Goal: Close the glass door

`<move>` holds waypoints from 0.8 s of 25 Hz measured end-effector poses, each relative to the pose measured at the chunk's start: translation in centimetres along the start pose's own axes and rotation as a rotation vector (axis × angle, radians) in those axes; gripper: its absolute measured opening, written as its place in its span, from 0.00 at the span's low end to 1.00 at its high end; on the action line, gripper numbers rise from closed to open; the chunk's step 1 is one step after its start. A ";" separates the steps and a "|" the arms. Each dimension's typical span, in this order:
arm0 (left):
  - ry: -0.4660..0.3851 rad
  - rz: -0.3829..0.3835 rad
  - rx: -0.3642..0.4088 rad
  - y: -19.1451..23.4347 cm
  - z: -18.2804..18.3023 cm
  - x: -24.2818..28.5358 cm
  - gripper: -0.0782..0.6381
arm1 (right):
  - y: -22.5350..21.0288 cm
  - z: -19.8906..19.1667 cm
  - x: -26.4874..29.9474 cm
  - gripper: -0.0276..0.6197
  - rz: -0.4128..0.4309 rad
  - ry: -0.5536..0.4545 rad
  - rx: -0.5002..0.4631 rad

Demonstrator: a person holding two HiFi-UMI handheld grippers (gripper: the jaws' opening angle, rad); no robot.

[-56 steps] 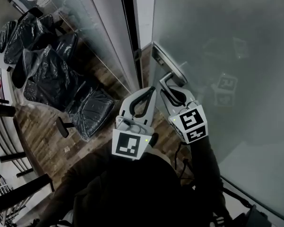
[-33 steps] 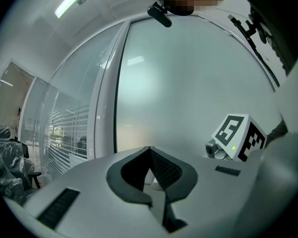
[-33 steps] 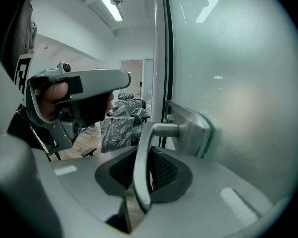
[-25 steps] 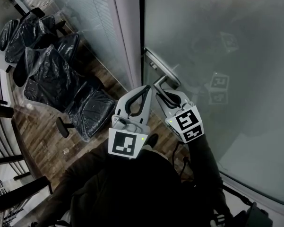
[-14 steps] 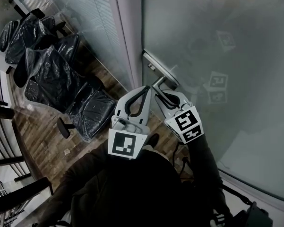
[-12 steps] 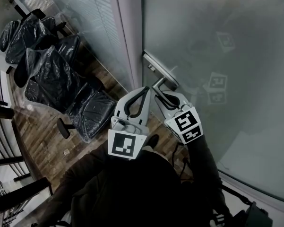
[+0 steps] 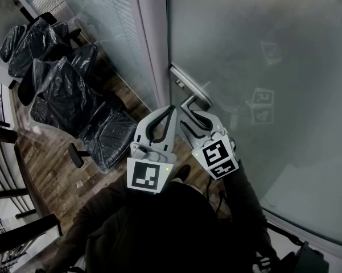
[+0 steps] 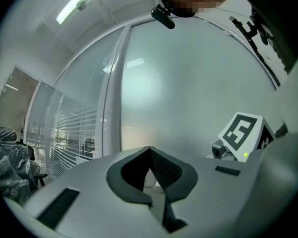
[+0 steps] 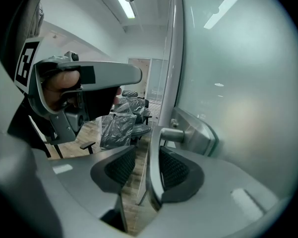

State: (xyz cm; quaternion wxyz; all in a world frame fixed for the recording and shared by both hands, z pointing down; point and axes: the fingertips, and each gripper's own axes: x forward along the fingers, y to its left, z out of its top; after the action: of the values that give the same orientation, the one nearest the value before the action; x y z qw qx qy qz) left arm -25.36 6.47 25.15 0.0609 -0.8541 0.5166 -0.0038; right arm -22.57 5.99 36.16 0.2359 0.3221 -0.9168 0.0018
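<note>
The frosted glass door (image 7: 262, 50) fills the right of the head view, and its edge lies against the grey frame post (image 7: 152, 44) with no gap showing. Its metal handle lever (image 7: 189, 102) sticks out from a plate (image 7: 188, 83). My right gripper (image 7: 194, 117) straddles that lever. In the right gripper view the lever (image 9: 152, 157) stands between the jaws of the right gripper (image 9: 148, 151). The jaws have just been opening, and the left pad is clear of the lever. My left gripper (image 7: 171, 110) hangs beside it, shut on nothing, its tips meeting (image 8: 149, 148).
Several chairs wrapped in black plastic (image 7: 57, 84) stand on the wooden floor (image 7: 51, 158) at the left. A glass partition with blinds (image 7: 108, 16) runs behind them. My dark sleeves and body fill the bottom of the head view.
The door swung in against the frame post and the dark gap closed. The right gripper's jaws parted off the handle lever and it drew back slightly. The left gripper barely moved.
</note>
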 end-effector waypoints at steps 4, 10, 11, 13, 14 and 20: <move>0.002 0.013 0.000 0.0 -0.2 0.0 0.10 | -0.3 4.2 -2.3 0.23 -0.084 -0.139 -0.104; 0.004 0.013 -0.009 1.7 -0.4 -0.8 0.10 | -1.3 7.2 -3.5 0.05 -0.193 -0.246 -0.029; -0.001 0.004 -0.008 2.1 -0.4 -0.8 0.10 | -1.4 7.4 -3.5 0.05 -0.208 -0.254 -0.007; -0.006 -0.022 -0.007 2.8 -0.3 -1.0 0.10 | -1.2 7.7 -3.4 0.05 -0.231 -0.281 0.055; -0.006 -0.037 -0.006 3.1 -0.3 -1.1 0.10 | -1.1 7.9 -3.4 0.05 -0.240 -0.293 0.090; -0.012 -0.124 0.002 5.4 0.2 -1.7 0.10 | 0.4 9.4 -2.4 0.05 -0.309 -0.329 0.169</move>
State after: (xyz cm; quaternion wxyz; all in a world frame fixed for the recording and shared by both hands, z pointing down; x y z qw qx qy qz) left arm -30.89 5.57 24.46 0.0646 -0.8845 0.4621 -0.0027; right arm -25.23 6.27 26.86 0.0531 0.4733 -0.8792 -0.0100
